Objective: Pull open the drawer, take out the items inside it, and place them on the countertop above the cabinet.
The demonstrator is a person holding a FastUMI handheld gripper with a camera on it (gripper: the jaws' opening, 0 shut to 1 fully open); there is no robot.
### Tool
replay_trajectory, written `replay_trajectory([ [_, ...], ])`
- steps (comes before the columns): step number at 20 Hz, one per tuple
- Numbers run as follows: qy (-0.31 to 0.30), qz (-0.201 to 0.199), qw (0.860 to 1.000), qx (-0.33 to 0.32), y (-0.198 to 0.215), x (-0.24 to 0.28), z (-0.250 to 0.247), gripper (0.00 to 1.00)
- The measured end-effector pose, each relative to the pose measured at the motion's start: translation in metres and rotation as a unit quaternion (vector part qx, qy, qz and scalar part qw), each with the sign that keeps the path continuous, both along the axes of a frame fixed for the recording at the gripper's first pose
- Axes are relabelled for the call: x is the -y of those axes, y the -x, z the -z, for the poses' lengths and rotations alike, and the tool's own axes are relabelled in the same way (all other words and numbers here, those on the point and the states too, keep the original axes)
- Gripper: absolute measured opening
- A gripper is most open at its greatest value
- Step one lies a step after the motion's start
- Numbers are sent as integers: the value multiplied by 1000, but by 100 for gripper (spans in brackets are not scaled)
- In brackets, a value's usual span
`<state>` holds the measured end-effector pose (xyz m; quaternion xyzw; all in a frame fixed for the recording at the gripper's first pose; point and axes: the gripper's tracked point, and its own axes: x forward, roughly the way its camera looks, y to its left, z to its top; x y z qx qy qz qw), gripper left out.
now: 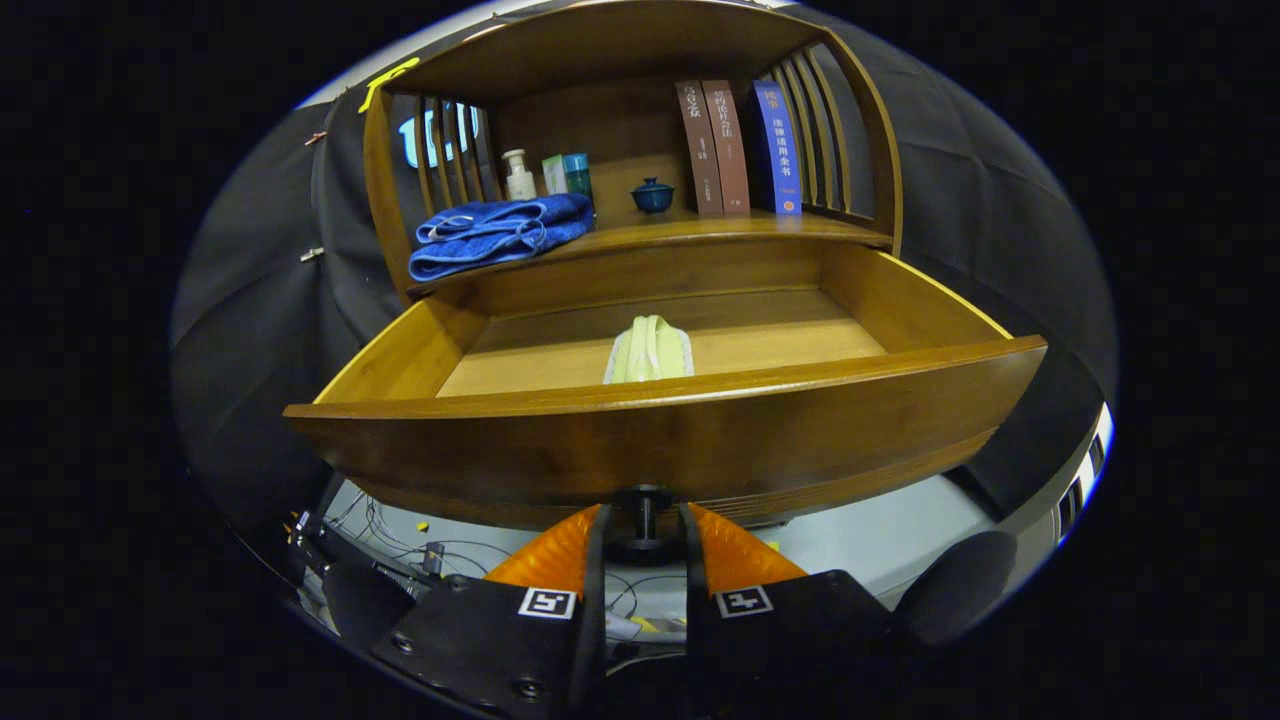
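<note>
1. The gripper [645,525] sits just below the drawer front, its jaws closed on the dark drawer knob [645,520], one finger pressing each side of it.
2. The wooden drawer [660,440] stands pulled well out of the cabinet, towards the gripper, its inside open to view from above.
3. A pale green and white folded cloth [650,350] lies on the drawer floor, near the middle and close behind the front panel.
4. Above the drawer, the worktop [700,232] carries a folded blue towel [497,233] at its left end.
5. Behind the towel stand a small white bottle [518,176] and a green box [568,175]; a dark blue lidded cup [652,195] sits near the middle.
6. Three upright books [738,148] stand towards the right, against the slatted side.
</note>
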<state>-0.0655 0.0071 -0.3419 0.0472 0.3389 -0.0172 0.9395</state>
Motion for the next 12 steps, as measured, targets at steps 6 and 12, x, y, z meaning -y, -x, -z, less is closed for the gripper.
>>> replay_trajectory([
  [6, 7, -3, 1000, -1, 2, 0, 2, 39],
  [12, 30, -18, 998, 49, 13, -3, -52, 100],
])
